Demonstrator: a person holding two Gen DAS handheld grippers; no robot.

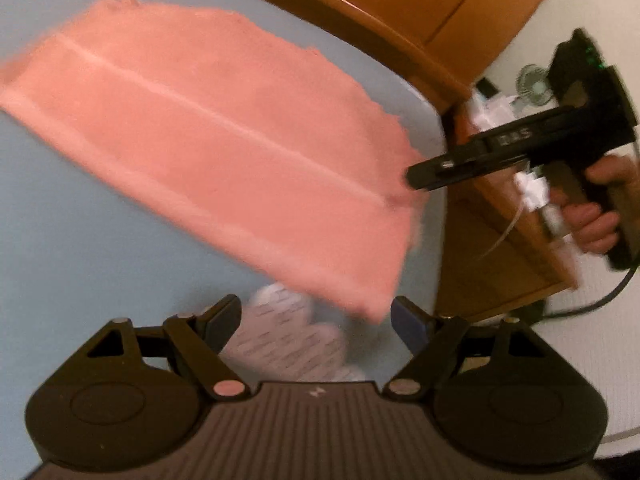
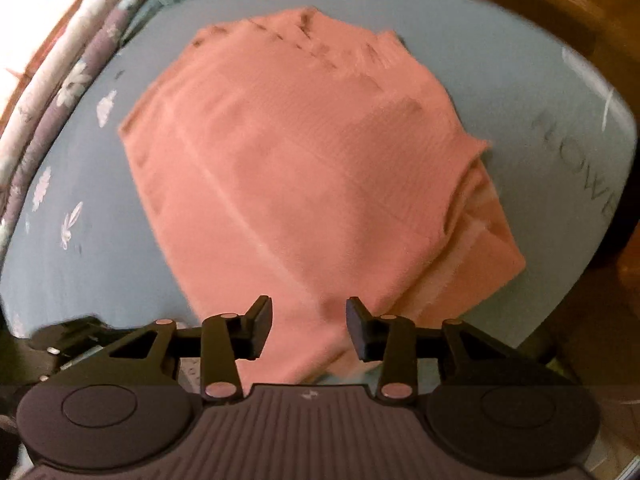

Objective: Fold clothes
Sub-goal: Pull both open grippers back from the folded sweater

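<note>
1. Two grippers in play, both over a pale blue bedsheet (image 2: 100,240) with small white flower prints and grey lettering near its right edge in the right wrist view.
2. My task item: a salmon-pink cloth (image 2: 304,168), lying spread on that sheet, roughly centred in the right wrist view. It has a pale stripe running across it and a frayed far edge. On its right side a second layer sticks out from under the top one (looks folded over, can't tell how many layers).
3. Wooden bed frame (image 1: 400,8) curves round the sheet's far side in the left wrist view. A small white fan (image 1: 532,86) sits beyond it on a light surface.
4. A floral quilt (image 2: 48,92) lies bunched along the sheet's left side in the right wrist view.
5. My right gripper (image 2: 308,328): jaws apart, nothing pinched, near edge of the cloth lying between and below them. In the left wrist view its fingers (image 1: 440,172) reach the cloth's right corner. My hand (image 1: 600,216) wraps the handle.
6. My left gripper (image 1: 316,322): jaws wide apart, empty, just short of the cloth's near corner (frame is motion-blurred).
</note>
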